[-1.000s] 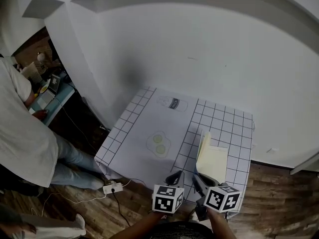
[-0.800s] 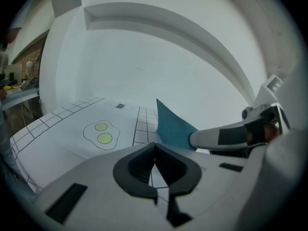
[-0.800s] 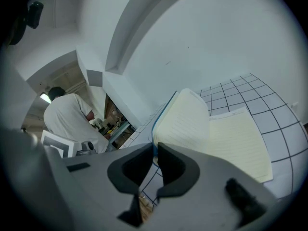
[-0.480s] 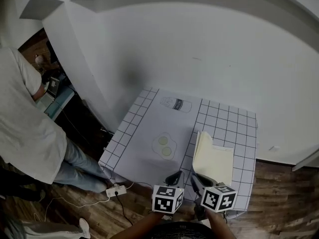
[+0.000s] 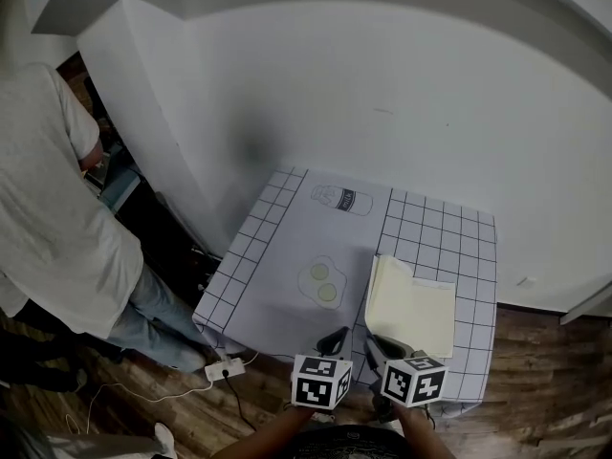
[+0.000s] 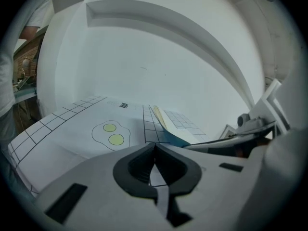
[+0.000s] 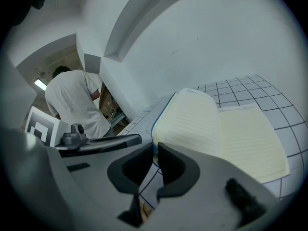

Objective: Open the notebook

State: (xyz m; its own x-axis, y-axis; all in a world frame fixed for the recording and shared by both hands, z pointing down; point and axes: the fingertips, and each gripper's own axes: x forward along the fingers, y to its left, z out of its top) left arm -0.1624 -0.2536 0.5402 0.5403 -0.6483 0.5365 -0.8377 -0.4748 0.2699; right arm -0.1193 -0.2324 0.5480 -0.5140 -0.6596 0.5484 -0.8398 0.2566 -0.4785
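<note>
On gridded table (image 5: pixel 277 256), notebook (image 5: pixel 416 306) (open)

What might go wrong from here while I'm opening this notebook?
1. The right gripper pinches the notebook only at the near corner of its raised half. That half bows, so it may slip free or crease.
2. The left gripper is shut and off the notebook, so nothing pins it down. A pull might drag it across the table toward the near edge.
</note>
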